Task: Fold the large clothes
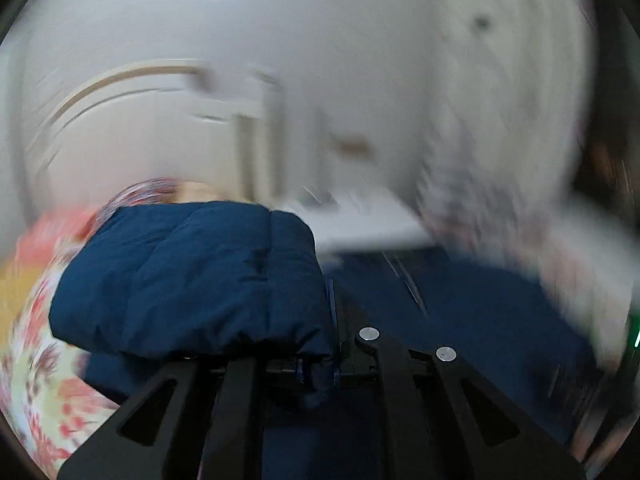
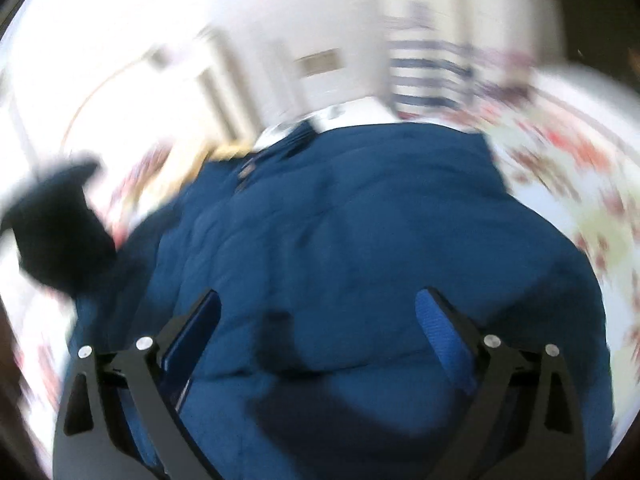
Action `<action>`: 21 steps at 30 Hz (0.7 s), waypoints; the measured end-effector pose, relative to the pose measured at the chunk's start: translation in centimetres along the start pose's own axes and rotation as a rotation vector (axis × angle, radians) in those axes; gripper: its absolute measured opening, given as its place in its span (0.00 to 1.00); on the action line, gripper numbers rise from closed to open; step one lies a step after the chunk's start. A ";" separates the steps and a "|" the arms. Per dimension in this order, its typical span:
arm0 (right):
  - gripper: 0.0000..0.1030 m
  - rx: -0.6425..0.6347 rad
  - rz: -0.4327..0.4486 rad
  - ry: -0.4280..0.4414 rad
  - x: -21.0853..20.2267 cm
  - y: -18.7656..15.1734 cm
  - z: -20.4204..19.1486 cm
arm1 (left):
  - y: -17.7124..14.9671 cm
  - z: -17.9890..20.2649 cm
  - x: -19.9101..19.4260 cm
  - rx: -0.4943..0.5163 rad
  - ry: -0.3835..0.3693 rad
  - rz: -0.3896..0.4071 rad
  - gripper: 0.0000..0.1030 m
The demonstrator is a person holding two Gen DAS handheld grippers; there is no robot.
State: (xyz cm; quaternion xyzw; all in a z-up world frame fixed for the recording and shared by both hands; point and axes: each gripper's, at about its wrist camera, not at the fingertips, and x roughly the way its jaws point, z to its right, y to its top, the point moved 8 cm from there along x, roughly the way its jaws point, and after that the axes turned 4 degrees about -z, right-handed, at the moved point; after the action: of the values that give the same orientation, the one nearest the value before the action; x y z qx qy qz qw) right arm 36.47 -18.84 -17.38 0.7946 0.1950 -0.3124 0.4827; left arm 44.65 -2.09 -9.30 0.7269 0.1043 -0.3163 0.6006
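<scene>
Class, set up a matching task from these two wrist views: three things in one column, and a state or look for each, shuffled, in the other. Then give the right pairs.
Column one:
1. left tool
2. right tool
3. bedspread

Column two:
A. flowered in red on a pale ground
B. shut on a fold of the navy padded jacket
C. fingers spread wide above the jacket, nothing between them

Pairs: 1-B, 2-C, 3-A
</scene>
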 end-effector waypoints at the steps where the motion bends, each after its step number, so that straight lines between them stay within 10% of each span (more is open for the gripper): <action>1: 0.92 0.040 0.015 -0.001 -0.2 0.3 0.8 | -1.5 3.1 1.5 0.084 -0.005 -0.068 0.06; 4: 0.92 0.115 0.052 -0.005 -0.7 0.8 2.2 | -7.5 9.4 6.7 0.305 0.011 -0.274 0.08; 6: 0.92 0.118 0.051 -0.004 -0.5 0.8 2.0 | -8.9 10.8 7.2 0.455 0.153 -0.225 0.09; 12: 0.93 0.108 0.043 -0.003 -0.5 0.7 2.2 | -9.1 10.5 2.8 0.665 0.254 -0.153 0.15; 15: 0.93 0.118 0.045 0.009 -0.8 0.5 2.5 | -7.4 8.4 -2.9 0.446 0.131 0.000 0.56; 16: 0.93 0.118 0.044 0.008 -0.7 0.5 2.5 | -6.8 6.2 -4.9 0.302 0.087 0.060 0.91; 21: 0.93 0.082 0.042 -0.002 -0.6 0.4 1.9 | -9.2 -3.3 -6.0 -0.230 0.076 0.019 0.95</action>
State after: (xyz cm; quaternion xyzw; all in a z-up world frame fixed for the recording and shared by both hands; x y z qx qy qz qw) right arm 35.70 -20.72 -17.34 0.8174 0.1650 -0.3106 0.4563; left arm 36.19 4.72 -13.01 0.6657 0.1558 -0.2687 0.6785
